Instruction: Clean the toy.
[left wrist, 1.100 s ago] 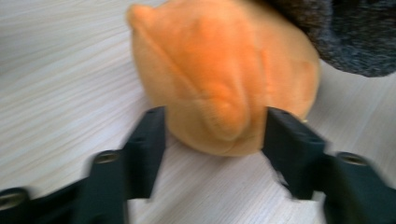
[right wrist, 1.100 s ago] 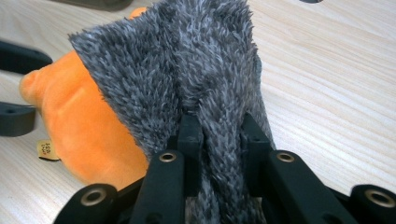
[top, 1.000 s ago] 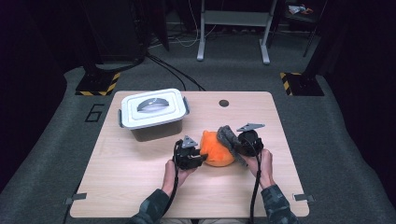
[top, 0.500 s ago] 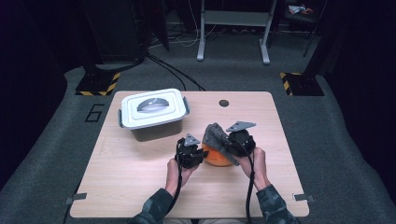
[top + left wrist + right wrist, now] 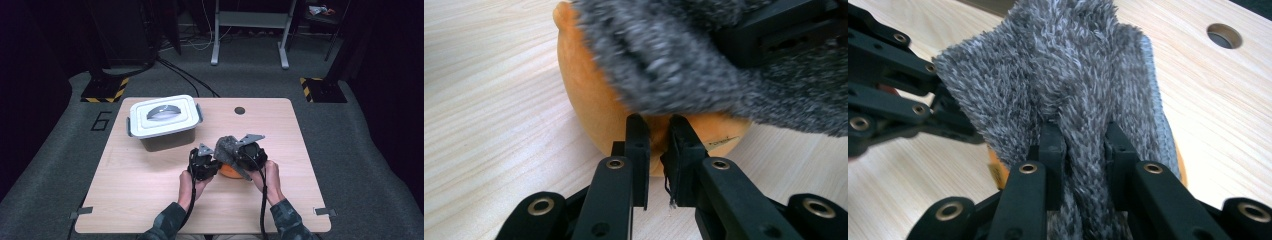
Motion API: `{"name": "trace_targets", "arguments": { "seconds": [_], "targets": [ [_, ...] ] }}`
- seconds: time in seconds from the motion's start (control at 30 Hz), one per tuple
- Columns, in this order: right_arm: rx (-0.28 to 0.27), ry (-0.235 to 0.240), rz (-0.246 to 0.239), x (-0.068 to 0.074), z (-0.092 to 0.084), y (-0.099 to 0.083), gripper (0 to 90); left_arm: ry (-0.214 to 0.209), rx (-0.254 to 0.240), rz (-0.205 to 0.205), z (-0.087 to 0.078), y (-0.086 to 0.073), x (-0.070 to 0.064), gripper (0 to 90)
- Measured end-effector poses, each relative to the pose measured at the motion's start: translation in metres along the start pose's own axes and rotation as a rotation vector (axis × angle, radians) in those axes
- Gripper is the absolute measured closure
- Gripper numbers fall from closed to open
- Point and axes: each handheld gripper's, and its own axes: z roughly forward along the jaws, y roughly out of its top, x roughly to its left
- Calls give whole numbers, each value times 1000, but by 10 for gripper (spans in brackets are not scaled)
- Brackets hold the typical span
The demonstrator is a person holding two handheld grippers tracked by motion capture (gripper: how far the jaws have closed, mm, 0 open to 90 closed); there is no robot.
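Tools — left [image 5: 658, 131] pinches orange bowl [image 5: 594, 95] | right [image 5: 1083, 137] clamps grey cloth [image 5: 1068, 65]

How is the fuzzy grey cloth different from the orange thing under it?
The grey cloth is shaggy and soft-looking; the orange thing is smooth and rounded. The grey cloth is lifted and bunched in the right gripper; the orange thing rests on the table. The left gripper pinches the orange thing's edge. Each is held by one shut gripper.
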Motion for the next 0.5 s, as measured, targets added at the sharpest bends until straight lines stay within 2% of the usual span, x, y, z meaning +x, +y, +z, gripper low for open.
{"name": "trace_targets", "arguments": {
  "seconds": [0.1, 0.23, 0.4, 0.5],
  "targets": [
    [1, -5, 10, -6, -3, -6, 753, 0, 3, 5, 0, 0, 1, 811],
    [-4, -18, 63, -15, -8, -17, 753, 0, 9, 4, 0, 0, 2, 811],
    [1, -29, 96, -29, -12, -30, 752, -5, 3, -2, 0, -1, 2, 810],
    [8, -43, 138, -38, -13, -39, 752, -11, -2, -12, 1, -1, 3, 810]
  ]
}}
